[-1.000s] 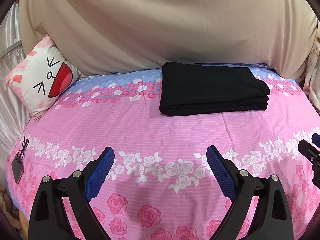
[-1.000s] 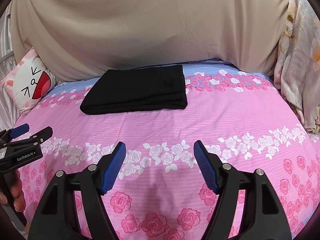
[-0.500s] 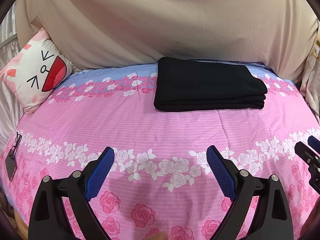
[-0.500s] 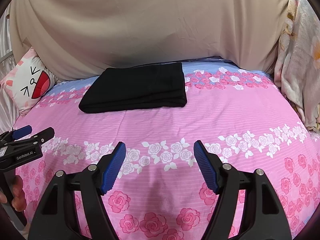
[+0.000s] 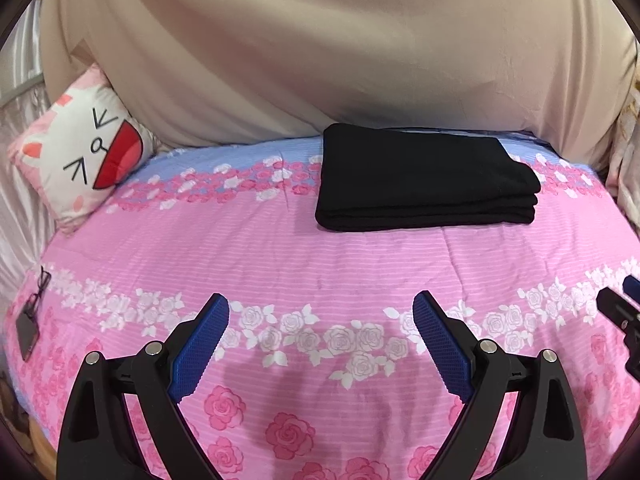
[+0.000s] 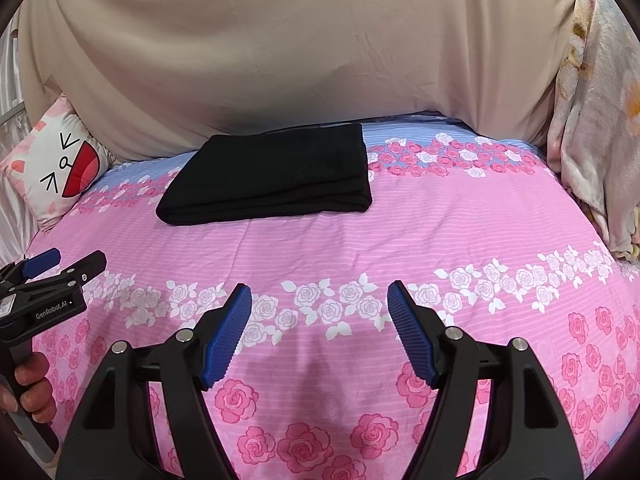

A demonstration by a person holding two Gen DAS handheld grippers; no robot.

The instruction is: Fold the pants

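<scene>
Neatly folded black pants [image 5: 424, 178], soft rectangular stack on rose-print quilt [image 5: 320, 264].

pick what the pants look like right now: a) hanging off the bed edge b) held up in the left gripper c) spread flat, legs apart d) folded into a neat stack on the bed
d: the pants lie as a layered rectangle on the bed, with the left gripper and right gripper both open, empty and apart from them.
</scene>
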